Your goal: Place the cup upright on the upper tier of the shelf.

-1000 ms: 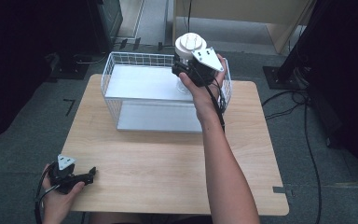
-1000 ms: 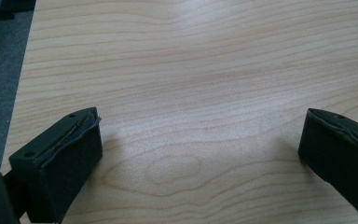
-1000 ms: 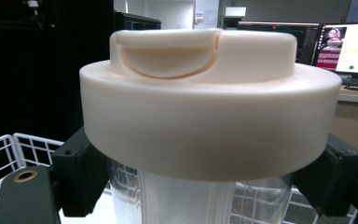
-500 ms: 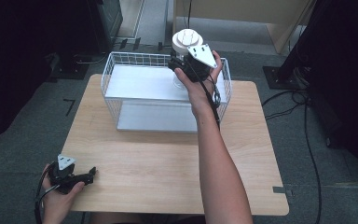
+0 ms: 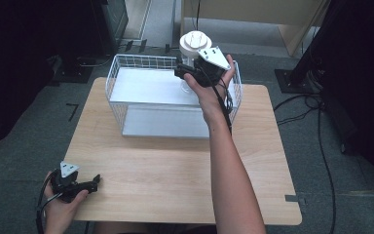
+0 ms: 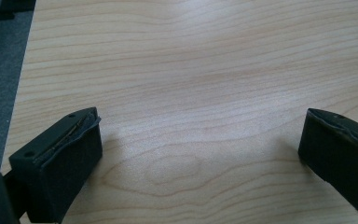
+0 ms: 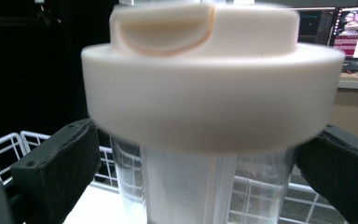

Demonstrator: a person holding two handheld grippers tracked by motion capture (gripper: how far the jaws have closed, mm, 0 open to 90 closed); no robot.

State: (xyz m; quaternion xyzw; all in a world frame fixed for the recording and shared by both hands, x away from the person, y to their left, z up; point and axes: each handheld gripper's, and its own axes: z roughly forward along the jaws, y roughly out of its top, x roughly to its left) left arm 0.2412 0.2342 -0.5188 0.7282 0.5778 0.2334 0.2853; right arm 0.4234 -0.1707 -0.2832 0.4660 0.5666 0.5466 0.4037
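A clear bottle with a wide white lid (image 5: 195,45) rises above the back right corner of a white wire basket (image 5: 113,92). My right gripper (image 5: 184,73) reaches it from the right. In the right gripper view the bottle (image 7: 205,93) stands between the two black pads (image 7: 60,172). A thin gap shows on each side of its clear body, and the jaws have just been opening. Its base is hidden. My left gripper (image 5: 93,183) rests at the table's front left corner. Its jaws (image 6: 200,116) are spread wide over bare wood, with nothing between them.
The basket sits on the far half of the wooden table (image 5: 175,170) and has a flat white floor. Black stands and cables lie on the grey floor to the right (image 5: 321,97). Dark equipment stands beyond the table's far edge.
The right hand and the bottle have drifted slightly left over the basket's back right corner. The left hand has stayed where it was.
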